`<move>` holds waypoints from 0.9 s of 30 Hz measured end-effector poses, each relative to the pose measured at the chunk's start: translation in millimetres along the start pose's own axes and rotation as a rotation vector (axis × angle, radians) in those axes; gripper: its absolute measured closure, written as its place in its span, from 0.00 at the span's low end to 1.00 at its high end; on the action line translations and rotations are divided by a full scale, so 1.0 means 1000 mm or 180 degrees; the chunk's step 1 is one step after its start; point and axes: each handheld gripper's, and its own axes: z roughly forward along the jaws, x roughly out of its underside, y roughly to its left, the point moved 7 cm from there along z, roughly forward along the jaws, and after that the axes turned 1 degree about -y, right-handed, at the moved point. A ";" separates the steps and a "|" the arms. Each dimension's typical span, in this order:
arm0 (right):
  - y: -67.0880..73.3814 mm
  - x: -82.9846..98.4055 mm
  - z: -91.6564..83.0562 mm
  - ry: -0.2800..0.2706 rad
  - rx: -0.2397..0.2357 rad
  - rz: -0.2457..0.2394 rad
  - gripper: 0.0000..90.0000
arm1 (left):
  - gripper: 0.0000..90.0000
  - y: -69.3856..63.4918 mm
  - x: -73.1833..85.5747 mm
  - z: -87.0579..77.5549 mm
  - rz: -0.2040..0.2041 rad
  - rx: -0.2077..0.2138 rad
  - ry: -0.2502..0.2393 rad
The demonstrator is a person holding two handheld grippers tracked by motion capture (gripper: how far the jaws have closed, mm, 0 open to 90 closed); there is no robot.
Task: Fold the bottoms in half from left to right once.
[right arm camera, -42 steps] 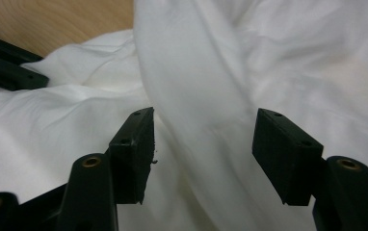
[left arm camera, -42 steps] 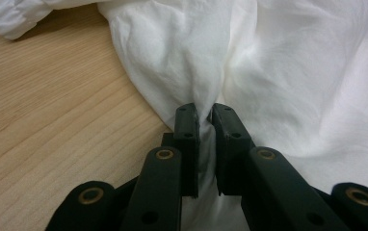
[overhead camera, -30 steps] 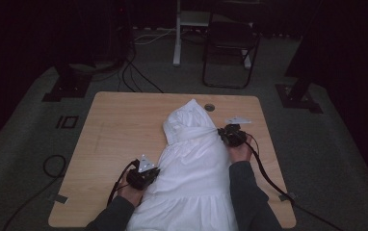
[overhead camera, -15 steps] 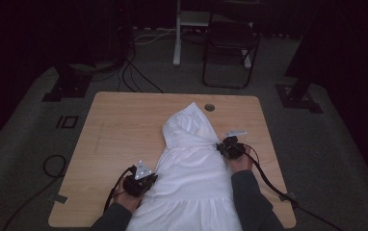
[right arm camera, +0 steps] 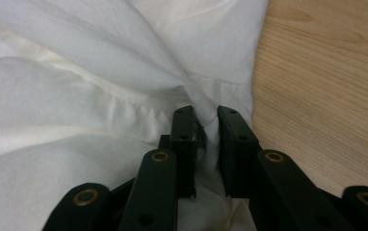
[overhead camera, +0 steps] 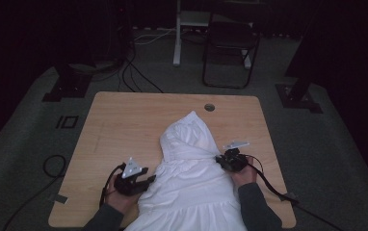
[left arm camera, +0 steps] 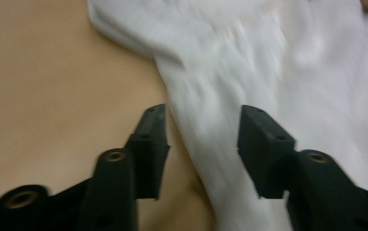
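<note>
On the wooden table (overhead camera: pixel 124 120), a white hooded garment (overhead camera: pixel 191 187) lies spread flat, its hood pointing toward the far edge and its hem running off the near edge by the person's body. At the garment's left side the left gripper (overhead camera: pixel 143 183) hangs just above the fabric's border, its jaws having just been opening; the left gripper view shows them parted, with the cloth edge lying loose between and below them and neither pad pressing on it. At the garment's right side, level with the base of the hood, the right gripper (overhead camera: pixel 222 161) has a bunched fold of fabric between its jaws, which have also just been opening a little; the right gripper view shows the cloth between narrow jaws, seemingly pinched for now. Both forearms enter beside the garment from its hem end, hands wrapped around the grippers, jaws angled inward toward the cloth. Releasing cleanly probably means letting each side drop flat before pulling away, so no crease gets dragged back across the smoothed body.
</note>
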 end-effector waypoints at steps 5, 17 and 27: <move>0.000 0.000 0.000 -0.0024 0.0000 0.0005 0.86 | 0.49 0.005 -0.023 0.042 0.0090 -0.0043 0.0192; 0.000 -0.005 0.000 0.0035 0.0007 -0.0072 0.64 | 0.93 0.008 -0.043 0.068 0.0274 -0.0029 0.0222; 0.034 -0.074 -0.017 -0.0466 -0.0150 -0.0583 0.40 | 0.95 0.019 -0.102 0.052 0.0347 -0.0234 -0.0072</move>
